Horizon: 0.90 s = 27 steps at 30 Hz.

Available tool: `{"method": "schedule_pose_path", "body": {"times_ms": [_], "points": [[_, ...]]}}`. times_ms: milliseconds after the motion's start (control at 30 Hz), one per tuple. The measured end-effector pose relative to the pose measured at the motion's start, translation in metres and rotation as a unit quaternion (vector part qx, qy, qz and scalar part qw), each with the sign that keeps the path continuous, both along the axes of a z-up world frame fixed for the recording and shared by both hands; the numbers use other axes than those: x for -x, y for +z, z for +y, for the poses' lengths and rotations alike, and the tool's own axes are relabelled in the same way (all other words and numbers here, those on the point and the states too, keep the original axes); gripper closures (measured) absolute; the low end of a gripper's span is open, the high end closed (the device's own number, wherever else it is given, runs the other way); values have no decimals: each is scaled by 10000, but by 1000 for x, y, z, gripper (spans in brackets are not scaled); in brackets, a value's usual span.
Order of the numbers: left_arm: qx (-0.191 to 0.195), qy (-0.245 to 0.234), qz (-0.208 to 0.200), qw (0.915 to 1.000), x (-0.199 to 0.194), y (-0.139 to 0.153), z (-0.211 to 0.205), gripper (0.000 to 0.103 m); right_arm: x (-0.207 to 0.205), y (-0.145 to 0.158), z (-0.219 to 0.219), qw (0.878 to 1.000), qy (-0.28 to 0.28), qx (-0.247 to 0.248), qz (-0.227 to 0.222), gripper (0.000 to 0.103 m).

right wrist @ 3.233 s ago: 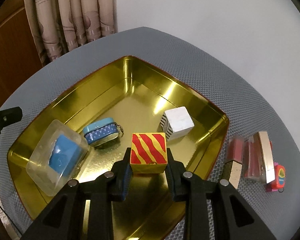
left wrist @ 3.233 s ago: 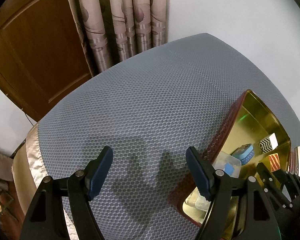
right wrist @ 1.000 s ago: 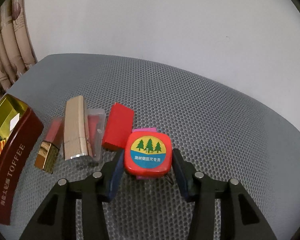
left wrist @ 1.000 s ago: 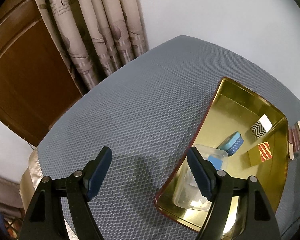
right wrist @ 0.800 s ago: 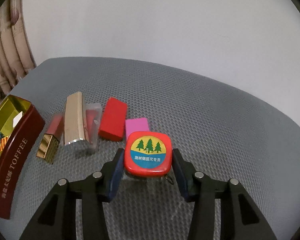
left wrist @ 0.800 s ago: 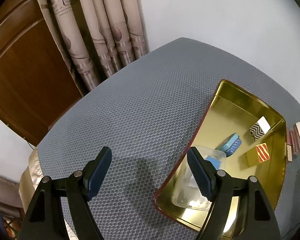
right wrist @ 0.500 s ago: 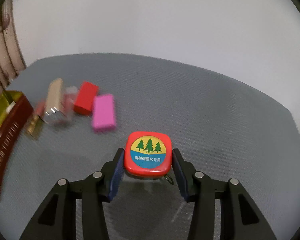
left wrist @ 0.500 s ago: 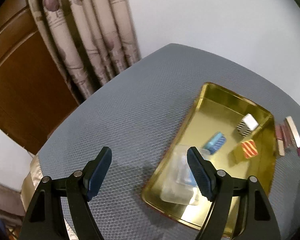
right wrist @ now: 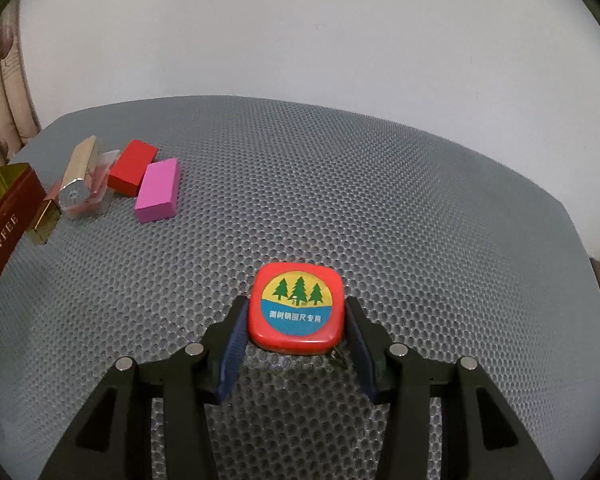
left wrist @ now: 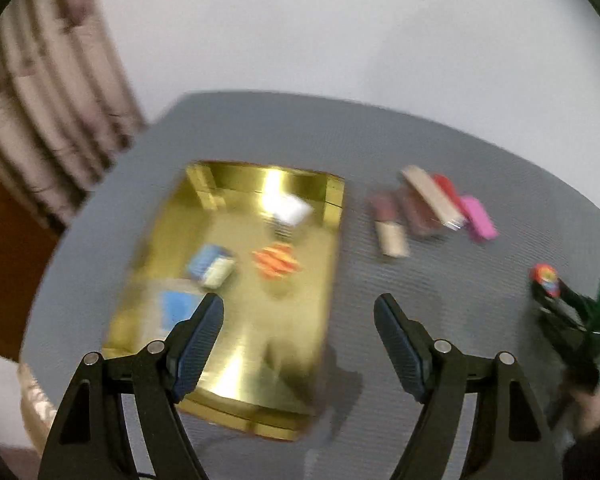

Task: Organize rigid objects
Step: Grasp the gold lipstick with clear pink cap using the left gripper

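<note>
My right gripper (right wrist: 296,334) is shut on a red tape measure (right wrist: 296,310) with a tree label, held over the grey mat away from the other things. It also shows at the far right of the left wrist view (left wrist: 545,280). My left gripper (left wrist: 299,324) is open and empty above the gold tin tray (left wrist: 328,216), which holds a striped cube (left wrist: 277,261), a white cube (left wrist: 290,210), a blue tin (left wrist: 212,266) and a clear box with a blue block (left wrist: 176,308). That view is blurred.
A pink block (right wrist: 158,190), a red block (right wrist: 133,161), a gold tube (right wrist: 79,174) and a clear pink case (right wrist: 96,196) lie in a row right of the tray's "TOFFEE" wall (right wrist: 4,232). Curtains (left wrist: 40,120) hang at the back left. White wall behind.
My right gripper has drawn the tape measure away from the row of blocks, to the right. My left gripper has swung right and up, so the whole tray and row show.
</note>
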<state>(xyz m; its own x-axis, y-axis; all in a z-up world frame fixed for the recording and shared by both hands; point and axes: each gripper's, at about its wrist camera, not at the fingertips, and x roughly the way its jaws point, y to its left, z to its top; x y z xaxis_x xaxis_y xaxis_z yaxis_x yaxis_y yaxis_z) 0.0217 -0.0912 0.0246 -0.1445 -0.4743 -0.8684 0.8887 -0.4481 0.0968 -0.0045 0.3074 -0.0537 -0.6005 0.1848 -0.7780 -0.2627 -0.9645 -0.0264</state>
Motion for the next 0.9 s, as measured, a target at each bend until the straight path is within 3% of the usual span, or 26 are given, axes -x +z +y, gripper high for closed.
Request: {"method": "schedule_pose_path", "body": {"times_ms": [233,533,600,733,900], "points": [[-676,-108,92,9976,56,-28,-5,28,0,-2,-6,10000,-39,66,29,55],[-873,-51,-212,9959,93,-58,-26,29,-12,-3,-3,9997,-59,235,59,54],[-977,-43,-218,9950,97,-64,-33,30,-24,-1,38,9996,-62,265,69,54],[-913,-3,-451,9948,103,-71,-42,35,-26,-1,38,9995,-72,282,76,54],[-1097,284,-398,9928,98,-79,-63,47,-29,-1,39,9994,-90,313,86,54]]}}
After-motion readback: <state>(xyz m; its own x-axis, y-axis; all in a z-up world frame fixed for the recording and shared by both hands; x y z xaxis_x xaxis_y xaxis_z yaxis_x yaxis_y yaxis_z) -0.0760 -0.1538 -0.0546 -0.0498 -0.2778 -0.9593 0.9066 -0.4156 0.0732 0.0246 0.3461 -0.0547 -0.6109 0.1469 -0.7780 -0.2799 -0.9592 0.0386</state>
